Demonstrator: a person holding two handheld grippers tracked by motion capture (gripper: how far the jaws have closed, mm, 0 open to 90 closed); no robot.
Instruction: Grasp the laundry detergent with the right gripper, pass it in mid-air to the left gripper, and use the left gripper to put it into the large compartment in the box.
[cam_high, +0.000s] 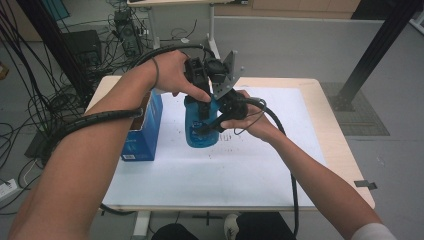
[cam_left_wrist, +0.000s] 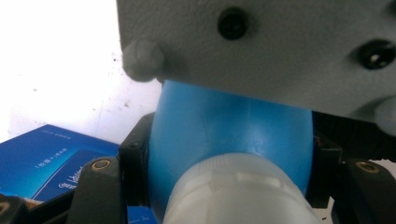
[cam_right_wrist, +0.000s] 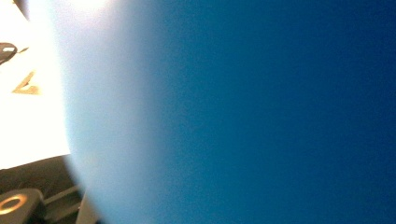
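The blue bottle (cam_high: 201, 131) sits at the centre of the high view, upright over the white surface (cam_high: 260, 170), with its whitish ribbed cap (cam_left_wrist: 238, 196) at the bottom of my left gripper view. It looks like smooth, rigid plastic: probably light, slick on the rounded body, unlikely to break. The ribbed cap and the shoulder below it seem the surest holds. My left gripper (cam_high: 202, 75) has its fingers closed on the cap; my right gripper (cam_high: 212, 122) clamps the body from the side. A blue box (cam_high: 145, 132) stands just left.
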